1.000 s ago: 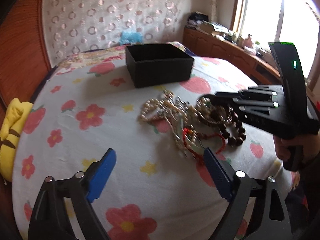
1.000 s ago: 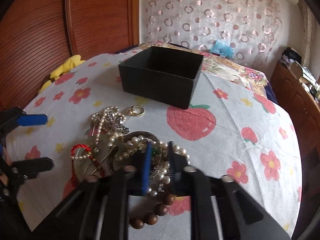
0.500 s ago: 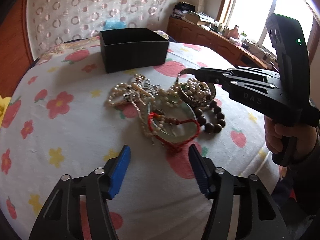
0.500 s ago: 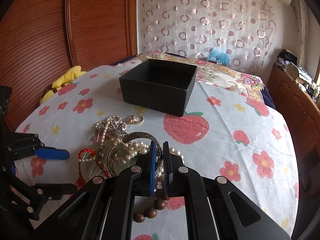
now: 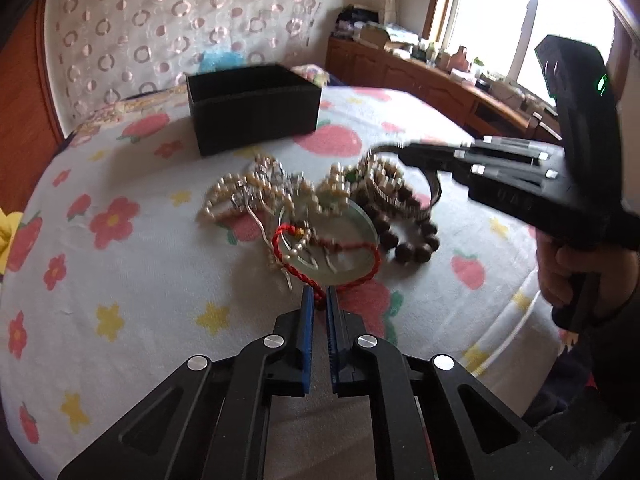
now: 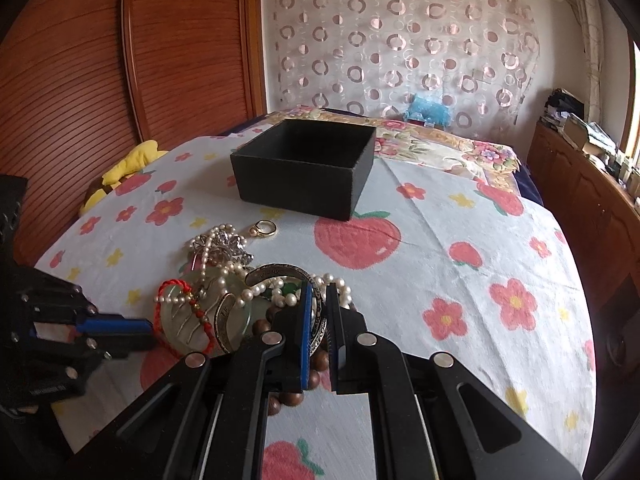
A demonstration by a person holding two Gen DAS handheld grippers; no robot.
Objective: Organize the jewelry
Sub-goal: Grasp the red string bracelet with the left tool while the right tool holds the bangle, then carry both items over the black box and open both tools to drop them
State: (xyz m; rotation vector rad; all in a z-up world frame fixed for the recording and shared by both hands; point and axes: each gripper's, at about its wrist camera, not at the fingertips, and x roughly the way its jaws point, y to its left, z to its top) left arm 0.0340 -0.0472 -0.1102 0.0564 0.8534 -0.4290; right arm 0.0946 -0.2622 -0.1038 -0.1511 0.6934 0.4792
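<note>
Left wrist view: pearl strands (image 5: pixel 256 192) blurred | left gripper (image 5: pixel 318 300) just closed, pinching twisted red cord (image 5: pixel 308 280) | right gripper (image 6: pixel 318 300) clamps engraved metal bangle (image 6: pixel 280 270), partly hidden.

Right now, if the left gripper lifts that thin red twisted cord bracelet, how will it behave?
Likely floppy: the red twisted cord bracelet lies in a loose loop. The left gripper, jaws just closed, pinches its near end. It probably weighs little, but it crosses the pale green disc and pearl strands, so it may snag and drag them.

A tangled jewelry heap (image 6: pixel 240 296) lies before the right claw (image 6: pixel 318 292), which pinches its engraved silver bangle (image 6: pixel 316 320); the open black box (image 6: pixel 304 172) stands well beyond.
</note>
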